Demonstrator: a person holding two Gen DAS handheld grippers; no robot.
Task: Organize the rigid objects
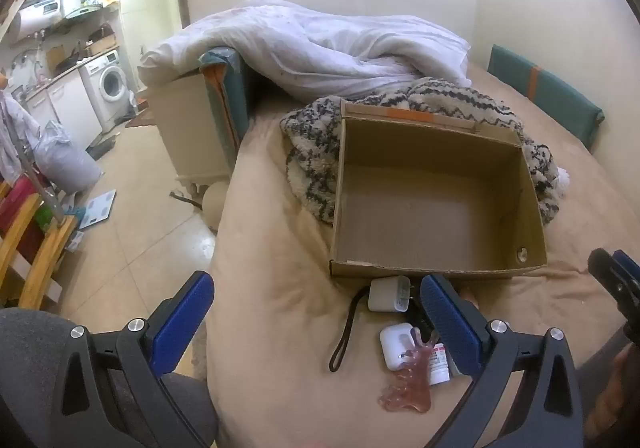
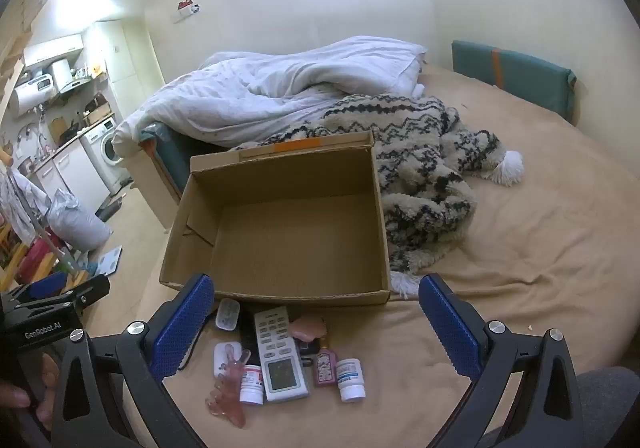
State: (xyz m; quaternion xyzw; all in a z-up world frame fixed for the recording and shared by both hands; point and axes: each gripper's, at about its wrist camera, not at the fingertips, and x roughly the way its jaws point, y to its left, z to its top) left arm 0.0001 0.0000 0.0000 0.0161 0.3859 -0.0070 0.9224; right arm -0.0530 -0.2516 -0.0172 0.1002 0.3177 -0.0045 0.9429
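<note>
Left claw (image 1: 316, 312) and right claw (image 2: 316, 312), both fully open and empty, above small items beside the cardboard box (image 2: 280, 232) on the bed (image 2: 520, 288).

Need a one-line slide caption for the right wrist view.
Open right gripper above a remote, pill bottles and small items before an empty cardboard box.

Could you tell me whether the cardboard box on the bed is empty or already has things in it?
Empty: the cardboard box shows only bare floor, and the remote lies outside.
</note>
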